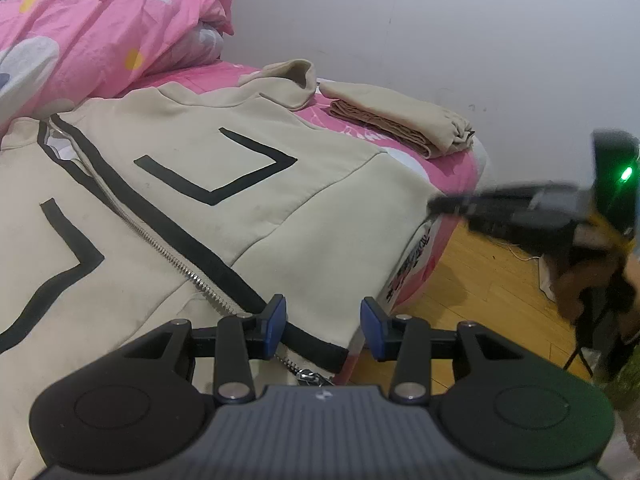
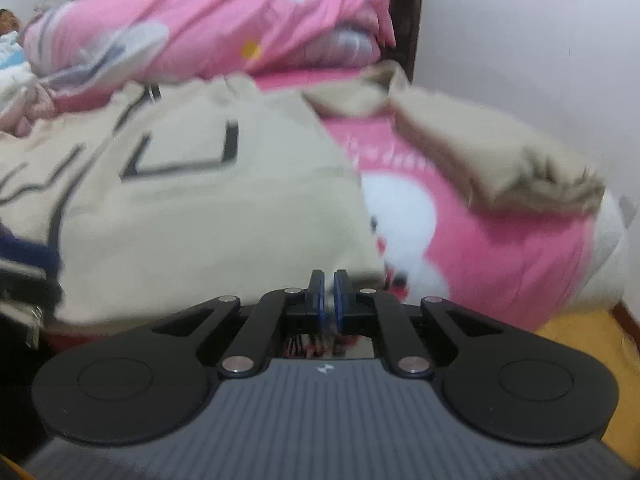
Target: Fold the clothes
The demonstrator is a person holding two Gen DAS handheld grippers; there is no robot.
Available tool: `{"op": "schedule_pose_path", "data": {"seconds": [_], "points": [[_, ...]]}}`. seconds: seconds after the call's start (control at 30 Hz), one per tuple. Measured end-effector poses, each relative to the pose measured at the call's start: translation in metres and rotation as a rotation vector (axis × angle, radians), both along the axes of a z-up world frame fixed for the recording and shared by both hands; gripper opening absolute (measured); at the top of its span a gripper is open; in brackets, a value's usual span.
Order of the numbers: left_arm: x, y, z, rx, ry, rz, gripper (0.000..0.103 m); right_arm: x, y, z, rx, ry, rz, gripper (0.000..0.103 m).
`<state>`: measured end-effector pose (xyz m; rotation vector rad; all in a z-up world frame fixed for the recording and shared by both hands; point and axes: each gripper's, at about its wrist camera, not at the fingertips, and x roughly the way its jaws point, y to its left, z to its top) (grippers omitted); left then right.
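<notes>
My left gripper [image 1: 323, 326] gapes empty over the jacket [image 1: 224, 200] hem; my right gripper [image 2: 329, 300], pinched shut, holds nothing. A shallow bite could slip off the near hem.

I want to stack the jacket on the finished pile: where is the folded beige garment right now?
In the left wrist view the folded beige garment lies on the pink bedsheet at the bed's far corner by the white wall, just beyond the spread beige zip jacket.

Beige zip jacket [image 1: 224, 184] with black stripes lies spread flat on bed.
</notes>
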<state>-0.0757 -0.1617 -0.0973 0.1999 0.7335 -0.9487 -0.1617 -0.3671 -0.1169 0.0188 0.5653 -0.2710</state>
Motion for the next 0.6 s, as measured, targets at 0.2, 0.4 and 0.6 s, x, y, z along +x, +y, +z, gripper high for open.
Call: {"op": "schedule_pose_path", "data": {"seconds": [0.2, 0.4, 0.6], "points": [[0.001, 0.004, 0.0, -0.013, 0.009, 0.003, 0.044, 0.026, 0.017, 0.013, -0.12, -0.076, 0.105, 0.005], [0.003, 0.009, -0.002, -0.047, 0.03, 0.004, 0.045, 0.036, -0.005, -0.015, -0.12, 0.015, 0.058, 0.002], [0.003, 0.01, -0.004, -0.068, 0.04, 0.007, 0.048, 0.06, -0.012, 0.023, -0.123, -0.07, 0.083, 0.004]]}}
